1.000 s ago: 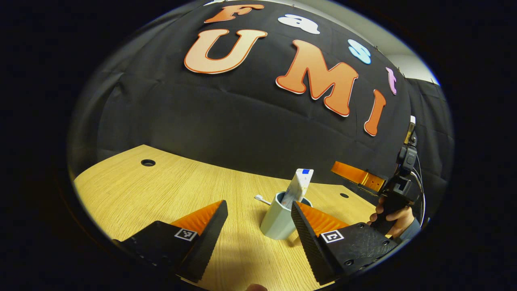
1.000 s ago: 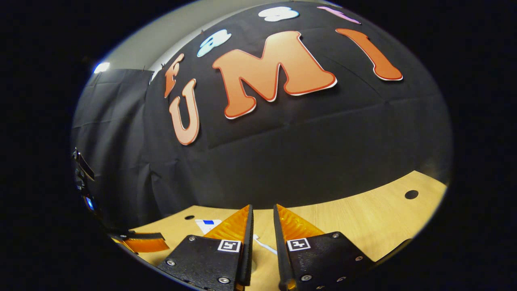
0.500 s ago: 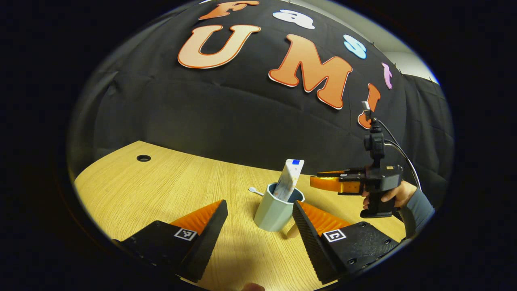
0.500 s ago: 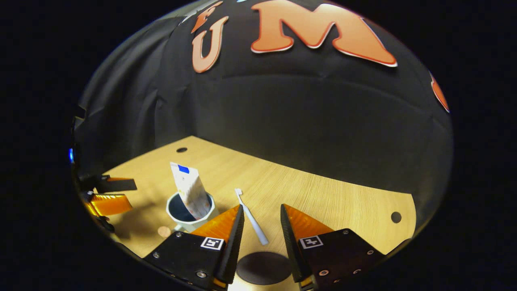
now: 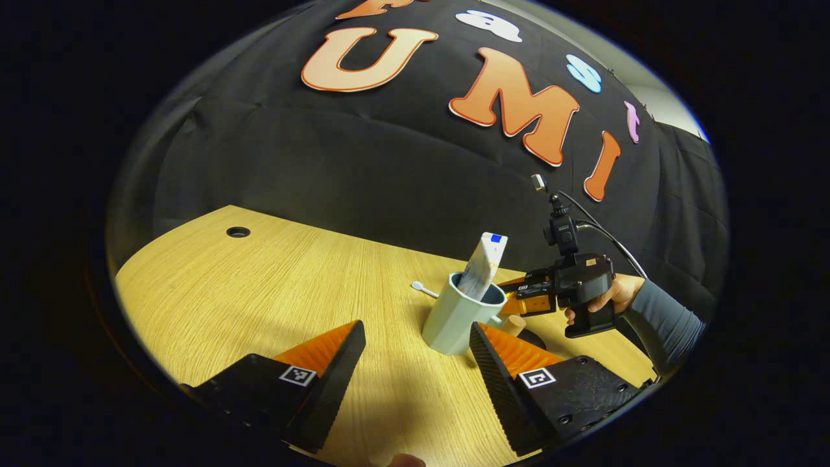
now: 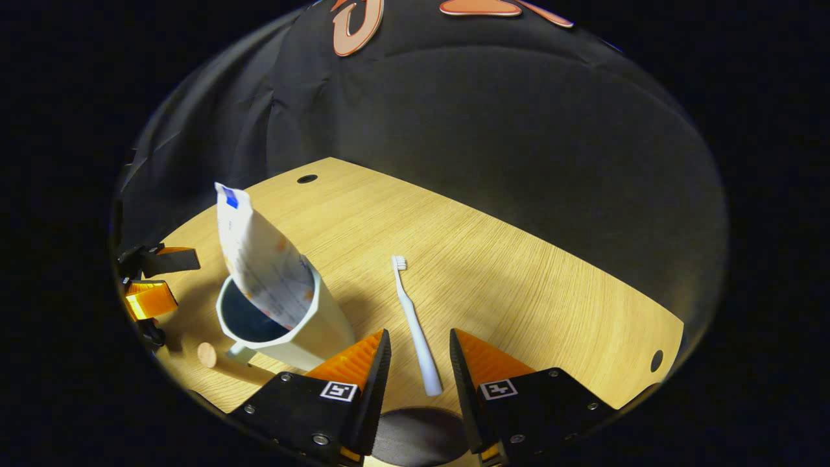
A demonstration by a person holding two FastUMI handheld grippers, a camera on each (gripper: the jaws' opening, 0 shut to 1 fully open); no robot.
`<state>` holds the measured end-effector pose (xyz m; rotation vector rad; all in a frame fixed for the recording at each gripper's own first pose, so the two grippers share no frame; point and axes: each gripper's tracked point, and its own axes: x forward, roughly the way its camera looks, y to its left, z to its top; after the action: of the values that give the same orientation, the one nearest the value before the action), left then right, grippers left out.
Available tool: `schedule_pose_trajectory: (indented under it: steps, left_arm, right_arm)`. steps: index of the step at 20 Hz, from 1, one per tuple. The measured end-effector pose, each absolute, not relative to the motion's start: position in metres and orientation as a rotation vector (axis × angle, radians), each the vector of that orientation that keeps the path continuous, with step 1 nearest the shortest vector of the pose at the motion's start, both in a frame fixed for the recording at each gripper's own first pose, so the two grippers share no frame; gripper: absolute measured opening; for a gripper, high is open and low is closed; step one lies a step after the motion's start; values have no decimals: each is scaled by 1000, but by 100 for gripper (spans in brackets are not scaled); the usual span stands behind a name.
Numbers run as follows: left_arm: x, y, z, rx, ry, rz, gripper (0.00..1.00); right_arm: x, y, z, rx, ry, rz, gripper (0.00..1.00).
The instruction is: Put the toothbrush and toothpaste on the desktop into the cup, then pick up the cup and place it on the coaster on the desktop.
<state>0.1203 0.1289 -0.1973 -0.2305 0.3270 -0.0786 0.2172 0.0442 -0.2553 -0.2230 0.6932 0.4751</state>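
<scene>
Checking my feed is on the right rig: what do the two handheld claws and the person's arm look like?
Each claw has wedge-shaped ribbed fingers on black bolted bases bearing square black-and-white tags. The right unit has a black pistol handle, a top-mounted camera and a cable. The sleeve is grey.

In the left gripper view, the left gripper (image 5: 415, 340) sits at the bottom centre with its 2 fingers spread wide and nothing between them. At the right of that view, a hand (image 5: 600, 301) on a grey sleeve (image 5: 664, 321) holds the right gripper's handle, fingers pointing toward frame left. In the right gripper view, the right gripper (image 6: 418, 347) sits at the bottom centre, fingers a narrow gap apart and pressing on nothing; the left gripper shows at the left edge.
</scene>
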Motion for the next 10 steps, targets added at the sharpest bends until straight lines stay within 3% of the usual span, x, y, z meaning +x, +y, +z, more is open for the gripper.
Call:
schedule_pose_trajectory:
  steps: [5, 6, 7, 9, 10]
  left_arm:
    - [122, 130, -211, -244, 356, -79, 97]
    - [122, 131, -212, -242, 358, -78, 97]
    - [122, 132, -212, -244, 358, -76, 97]
    - [122, 130, -214, -249, 361, -79, 97]
    - [123, 130, -214, -252, 364, -81, 97]
  right_arm:
    - [227, 51, -275, -187, 714, 480, 54]
    - [232, 54, -277, -166, 706, 479, 46]
    - [237, 51, -277, -165, 699, 461, 46]
    - [242, 42, -282, -138, 718, 414, 25]
    - [241, 42, -280, -115, 736, 406, 9]
